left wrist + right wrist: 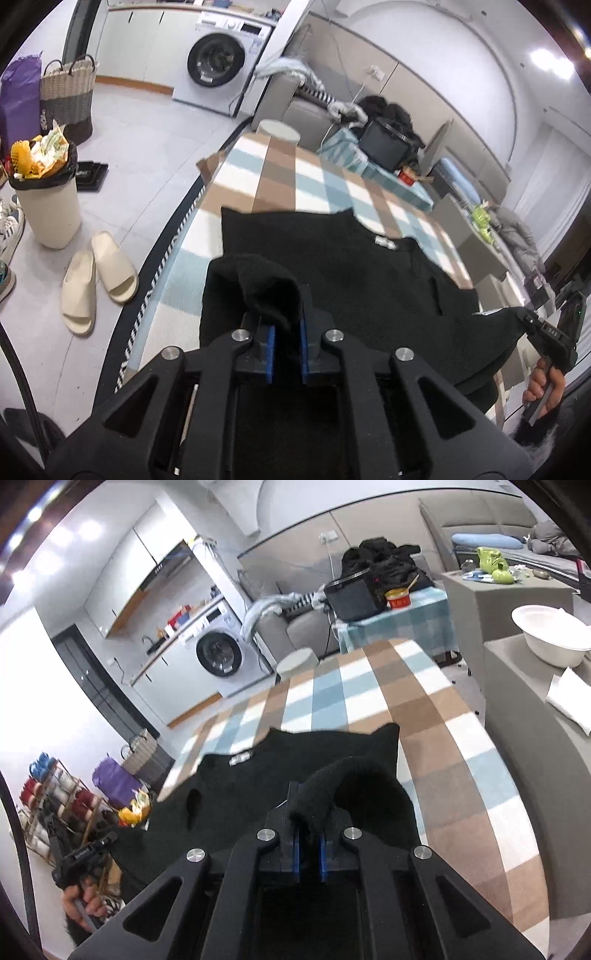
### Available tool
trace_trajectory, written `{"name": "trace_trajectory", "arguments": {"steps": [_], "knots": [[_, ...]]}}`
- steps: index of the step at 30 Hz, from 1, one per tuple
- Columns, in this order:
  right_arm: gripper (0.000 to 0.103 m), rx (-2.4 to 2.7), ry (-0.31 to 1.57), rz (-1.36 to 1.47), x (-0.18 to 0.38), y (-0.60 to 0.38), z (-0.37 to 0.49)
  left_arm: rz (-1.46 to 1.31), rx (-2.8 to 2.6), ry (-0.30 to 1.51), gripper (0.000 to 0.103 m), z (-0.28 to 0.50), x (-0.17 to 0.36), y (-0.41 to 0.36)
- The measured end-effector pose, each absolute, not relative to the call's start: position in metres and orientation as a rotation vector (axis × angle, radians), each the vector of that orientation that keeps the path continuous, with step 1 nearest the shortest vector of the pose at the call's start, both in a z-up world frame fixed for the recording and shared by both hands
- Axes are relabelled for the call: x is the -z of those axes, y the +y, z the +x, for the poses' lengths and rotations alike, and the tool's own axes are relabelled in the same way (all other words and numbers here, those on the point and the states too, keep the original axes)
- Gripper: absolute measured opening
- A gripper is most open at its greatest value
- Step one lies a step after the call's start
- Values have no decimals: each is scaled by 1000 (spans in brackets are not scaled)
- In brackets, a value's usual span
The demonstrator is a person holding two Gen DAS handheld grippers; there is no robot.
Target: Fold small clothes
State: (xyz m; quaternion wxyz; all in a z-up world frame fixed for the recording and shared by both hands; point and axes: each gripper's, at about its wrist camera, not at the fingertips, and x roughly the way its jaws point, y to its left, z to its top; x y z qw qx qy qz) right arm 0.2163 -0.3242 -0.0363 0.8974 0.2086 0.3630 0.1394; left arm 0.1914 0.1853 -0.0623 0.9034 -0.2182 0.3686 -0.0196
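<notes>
A black fleece garment [351,266] lies spread on a checked cloth over a table [295,177], with a small white label near its far edge. My left gripper [287,328] is shut on the garment's near left corner, and a fold of black fabric bulges up between its blue pads. In the right wrist view the same garment [258,786] stretches leftward, and my right gripper [309,830] is shut on its near right corner, fabric bunched over the fingers. Both corners are lifted off the cloth. Each view shows the other gripper at its edge, held by a hand [546,387].
A bin [48,206] full of rubbish and a pair of cream slippers [96,277] are on the floor to the left. A washing machine [218,62] stands behind. A black box [354,594] and red cup sit on a far table. A white bowl [550,635] rests on a grey unit right.
</notes>
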Motion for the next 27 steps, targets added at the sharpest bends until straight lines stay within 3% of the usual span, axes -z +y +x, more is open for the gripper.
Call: {"name": "trace_trajectory", "arguments": {"steps": [2,4,9,12,15,16,20,27], "knots": [[9,-292,785,444,50,-325,215,-448,20,781,24,190,69,188],[12,-287,845,472,69,-327,216,-464,-3,800,27,190,79,191],[22,-321,908,616,103,-336,210,-514,-19,805,27,190,95,197],[37,-337,910,671,110,-337,206,-512,-15,800,18,189,99,195],[39,-318,893,655,111,-336,205,-503,-13,795,11,188,99,194],[38,-305,891,645,111,-336,206,-506,-13,794,10,188,99,194],[4,-246,911,652,119,-337,216,-508,10,763,8,186,92,193],[4,-271,776,732,67,-342,254,-571,47,642,7,214,56,199]]}}
